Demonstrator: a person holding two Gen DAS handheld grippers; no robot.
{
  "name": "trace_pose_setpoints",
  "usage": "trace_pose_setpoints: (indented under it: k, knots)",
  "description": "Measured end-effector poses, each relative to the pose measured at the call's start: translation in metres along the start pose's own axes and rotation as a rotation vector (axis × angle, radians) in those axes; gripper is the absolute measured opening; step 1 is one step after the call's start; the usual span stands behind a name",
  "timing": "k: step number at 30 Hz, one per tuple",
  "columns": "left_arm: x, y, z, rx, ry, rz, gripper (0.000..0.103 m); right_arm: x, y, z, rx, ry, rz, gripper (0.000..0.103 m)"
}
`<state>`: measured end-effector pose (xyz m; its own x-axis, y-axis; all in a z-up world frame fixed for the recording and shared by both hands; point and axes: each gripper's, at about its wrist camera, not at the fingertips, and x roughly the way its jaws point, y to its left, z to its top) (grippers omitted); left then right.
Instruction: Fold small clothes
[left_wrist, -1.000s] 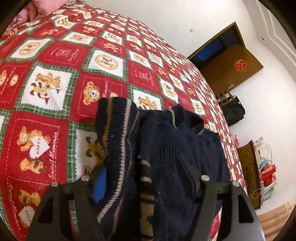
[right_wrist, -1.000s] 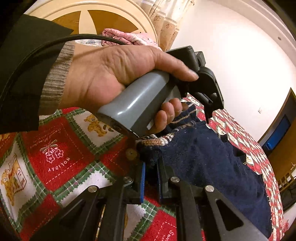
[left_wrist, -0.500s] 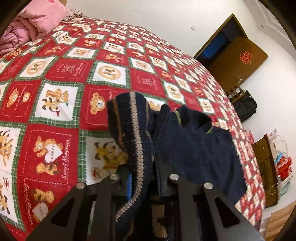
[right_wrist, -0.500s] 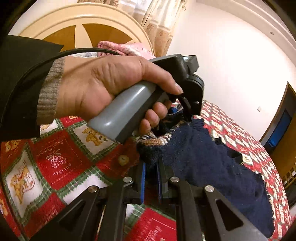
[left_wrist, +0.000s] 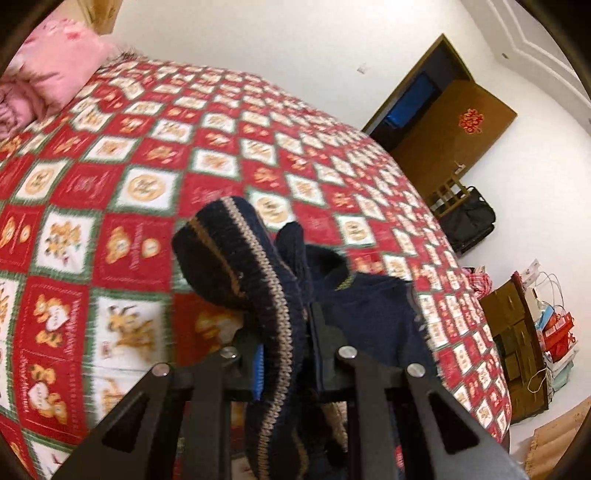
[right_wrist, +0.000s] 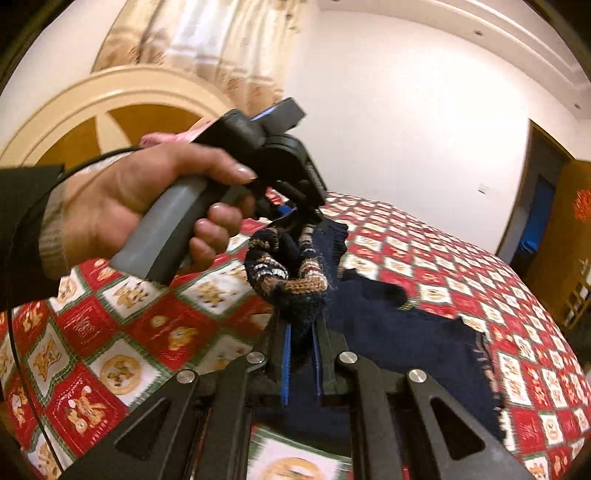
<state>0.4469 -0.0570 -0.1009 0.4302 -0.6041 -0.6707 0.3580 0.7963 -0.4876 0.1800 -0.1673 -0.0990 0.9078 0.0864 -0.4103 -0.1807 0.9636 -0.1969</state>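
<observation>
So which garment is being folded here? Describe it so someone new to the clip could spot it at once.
Start at the bed's red-and-white teddy-bear quilt, with pink pillows at its head. On it lies the small navy knitted sweater. Its tan-striped hem is raised, pinched by the left gripper and the right gripper. It is the only dark, plain piece against that bright patchwork.

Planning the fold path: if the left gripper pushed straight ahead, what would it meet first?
The left gripper, shut on the sweater, would likely meet the bedspread ahead; depth is unclear.

No legible text — bedspread (left_wrist: 147, 184) lettering blurred
</observation>
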Motion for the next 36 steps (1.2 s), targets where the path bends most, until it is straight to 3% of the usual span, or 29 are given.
trace_pose_setpoints:
  k: [4, 15, 24, 30, 33, 36]
  knots:
    - [0.009, -0.038, 0.005, 0.027, -0.011, -0.019, 0.02, -0.012, -0.029, -0.005, 0.053, -0.001, -0.017, 0.009]
    - [0.07, -0.124, 0.002, 0.092, 0.054, -0.054, 0.02, -0.024, -0.115, -0.042, 0.221, 0.044, -0.082, 0.008]
    - [0.154, -0.169, -0.011, 0.143, 0.164, -0.044, 0.02, -0.009, -0.188, -0.087, 0.409, 0.159, -0.107, 0.008]
    - [0.188, -0.197, -0.028, 0.231, 0.202, -0.001, 0.022, 0.004, -0.219, -0.12, 0.548, 0.255, -0.046, 0.009]
    - [0.188, -0.215, -0.034, 0.309, 0.174, 0.025, 0.024, 0.007, -0.236, -0.133, 0.665, 0.275, 0.005, 0.009]
    - [0.166, -0.236, -0.036, 0.372, 0.108, -0.003, 0.024, 0.002, -0.245, -0.138, 0.732, 0.28, 0.038, 0.009]
